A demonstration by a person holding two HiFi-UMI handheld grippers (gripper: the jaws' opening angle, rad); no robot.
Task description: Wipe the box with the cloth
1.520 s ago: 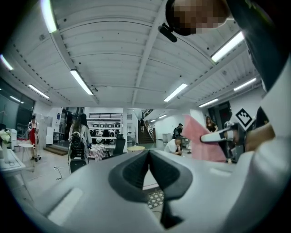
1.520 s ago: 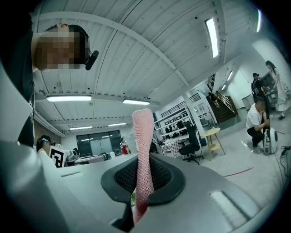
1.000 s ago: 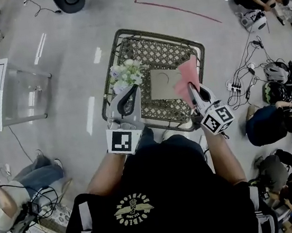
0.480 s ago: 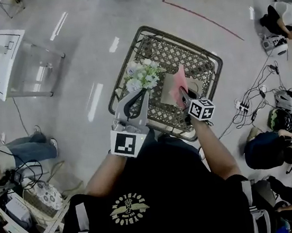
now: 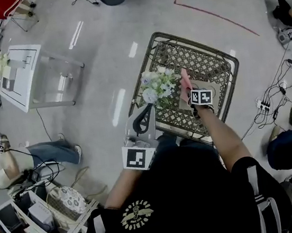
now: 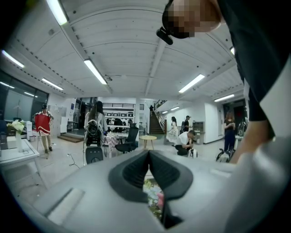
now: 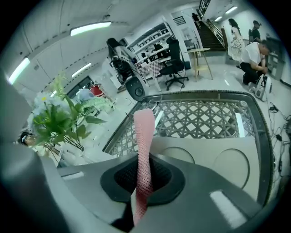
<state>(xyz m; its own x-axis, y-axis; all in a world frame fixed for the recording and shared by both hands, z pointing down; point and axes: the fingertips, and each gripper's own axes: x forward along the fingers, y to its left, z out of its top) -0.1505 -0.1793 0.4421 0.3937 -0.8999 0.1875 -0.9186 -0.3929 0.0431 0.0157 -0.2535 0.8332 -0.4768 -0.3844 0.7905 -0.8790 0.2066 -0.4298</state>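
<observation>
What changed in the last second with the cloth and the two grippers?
The right gripper has moved forward over the box, keeping hold of the pink cloth. The cloth, which was spread flat toward the head view, now shows edge-on, standing up from the jaws. Nothing was picked up or released. The left gripper stays shut and empty beside the flowers. The box and flowers have not moved on the table.

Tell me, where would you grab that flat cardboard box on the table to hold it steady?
Probably its near edge, coming in from the person's side. The box lies flat on the lattice table, so only its thin edges fit between jaws; the flowers crowd its left side, and the right gripper holds the cloth over it.
</observation>
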